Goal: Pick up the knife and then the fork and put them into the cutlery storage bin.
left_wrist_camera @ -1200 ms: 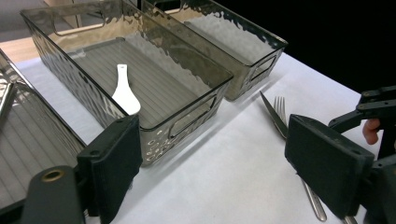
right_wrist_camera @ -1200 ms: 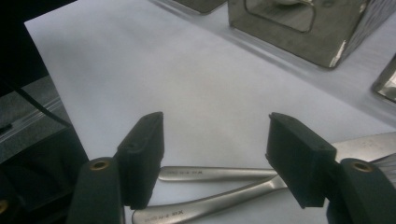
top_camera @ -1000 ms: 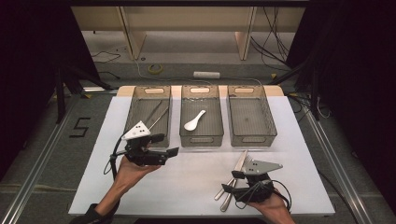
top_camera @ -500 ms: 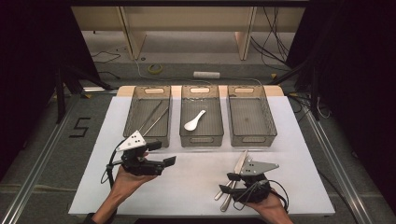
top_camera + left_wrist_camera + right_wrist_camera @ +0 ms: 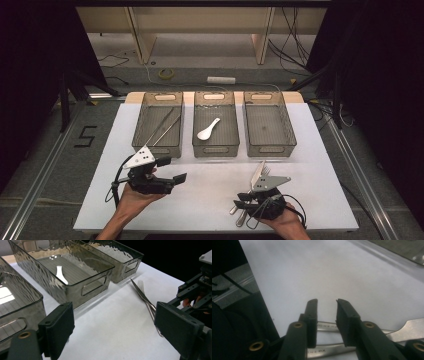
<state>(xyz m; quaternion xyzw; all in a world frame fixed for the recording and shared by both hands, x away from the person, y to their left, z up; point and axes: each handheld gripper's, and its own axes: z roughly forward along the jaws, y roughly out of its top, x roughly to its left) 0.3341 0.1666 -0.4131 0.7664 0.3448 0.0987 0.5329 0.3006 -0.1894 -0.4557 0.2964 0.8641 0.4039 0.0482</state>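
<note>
The table (image 5: 310, 150) carries a white sheet with three clear bins in a row along its far half; the near half lies open between the two hands. The left bin (image 5: 145, 125) holds thin metal sticks, the middle bin (image 5: 200, 112) holds a white spoon (image 5: 208, 129), and the right bin (image 5: 270, 125) stands just beyond the cutlery. The bins sit just beside one another with narrow gaps, their near rims well clear of the sheet's near edge.

The left gripper (image 5: 176, 170) hovers over the sheet just in front of the left bin, its fingers (image 5: 58, 327) spread wide with nothing between them. The right gripper (image 5: 241, 200) sits low near the sheet's near edge. Its fingers (image 5: 312, 315) have just been closing and stand a narrow gap apart, straddling the metal handles beneath them; whether the pads press on a handle cannot be told.

The knife (image 5: 141, 293) and fork (image 5: 142, 286) lie together on the sheet in front of the right bin, tips pointing toward it.
</note>
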